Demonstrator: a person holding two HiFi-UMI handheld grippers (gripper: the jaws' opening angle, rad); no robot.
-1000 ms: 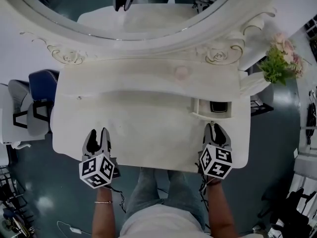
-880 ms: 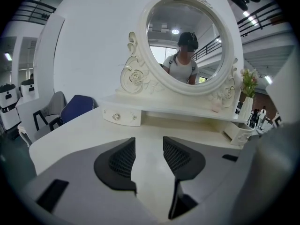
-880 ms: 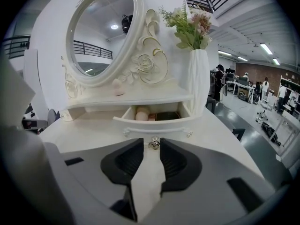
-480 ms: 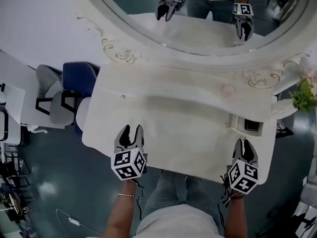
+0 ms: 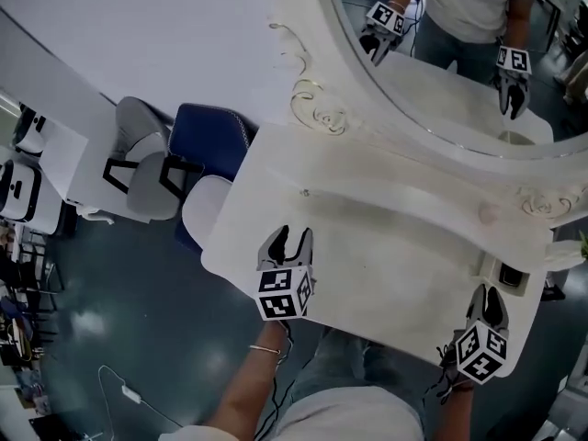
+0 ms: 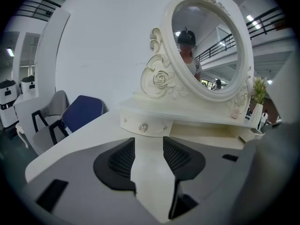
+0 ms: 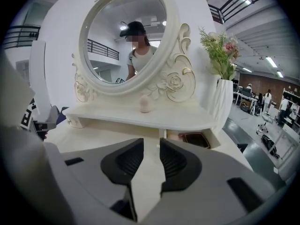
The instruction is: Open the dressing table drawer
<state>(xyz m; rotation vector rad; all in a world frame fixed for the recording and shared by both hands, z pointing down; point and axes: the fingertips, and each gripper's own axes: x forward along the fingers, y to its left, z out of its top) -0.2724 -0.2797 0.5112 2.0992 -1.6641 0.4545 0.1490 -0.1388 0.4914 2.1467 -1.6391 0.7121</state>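
The white dressing table (image 5: 386, 255) has a small closed drawer (image 5: 306, 192) at its left, with a round knob (image 6: 143, 127) on its front. A matching drawer (image 5: 508, 277) at the right stands pulled out, with a dark thing inside (image 7: 199, 139). My left gripper (image 5: 292, 235) hovers over the tabletop in front of the closed drawer, some way short of it. Its jaws (image 6: 149, 142) are open with nothing between them. My right gripper (image 5: 488, 292) is near the front right corner, just short of the open drawer, and it (image 7: 151, 144) is open and empty too.
An oval mirror (image 5: 441, 72) in a carved frame rises behind the shelf. A pink egg-shaped thing (image 7: 145, 104) sits on the shelf, and a vase of flowers (image 7: 219, 50) stands at the right end. A blue chair (image 5: 211, 131) and a grey chair (image 5: 138, 168) stand left of the table.
The head view has swung left. My left gripper has moved from the table's front left edge in over the top, towards the closed drawer. The right gripper has lifted slightly near the open drawer.
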